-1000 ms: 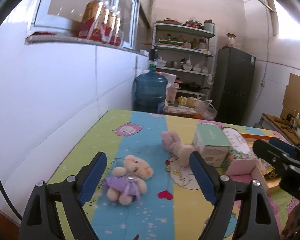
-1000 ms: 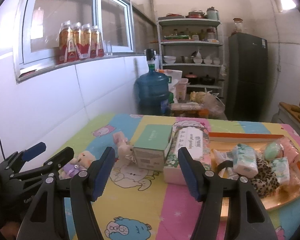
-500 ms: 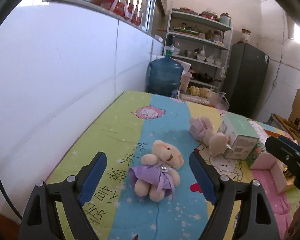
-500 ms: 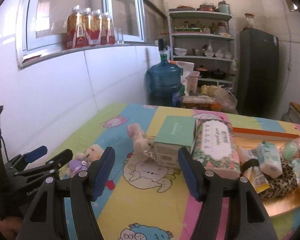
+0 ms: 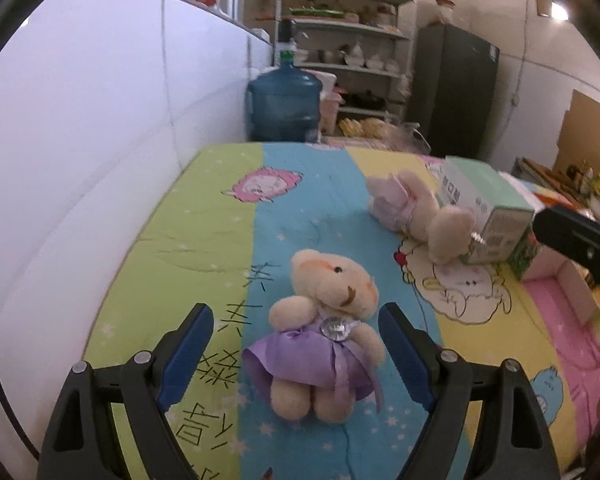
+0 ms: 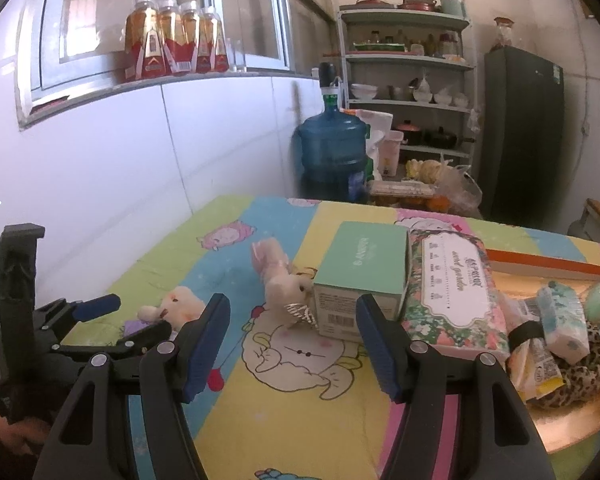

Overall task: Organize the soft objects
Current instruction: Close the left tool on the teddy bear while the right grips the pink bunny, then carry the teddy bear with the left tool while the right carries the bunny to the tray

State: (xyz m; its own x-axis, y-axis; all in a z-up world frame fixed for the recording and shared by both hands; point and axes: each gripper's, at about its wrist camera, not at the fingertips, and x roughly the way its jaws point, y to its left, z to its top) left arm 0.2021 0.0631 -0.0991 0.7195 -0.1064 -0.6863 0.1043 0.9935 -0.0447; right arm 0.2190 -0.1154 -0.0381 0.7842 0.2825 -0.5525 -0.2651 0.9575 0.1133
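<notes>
On the tissue pack (image 6: pixel 456 280), "secret garden"; left gripper (image 5: pixel 296 344) released around the bear (image 5: pixel 328 336); right gripper (image 6: pixel 292 340) released.

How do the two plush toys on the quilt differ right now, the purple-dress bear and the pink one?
The purple-dress bear lies between the open left gripper; the pink plush lies farther off, against the mint box. The bear is cream with a purple skirt; the pink plush is pale pink. The bear lies clear of other things. Both rest on the quilt, ungripped.
</notes>
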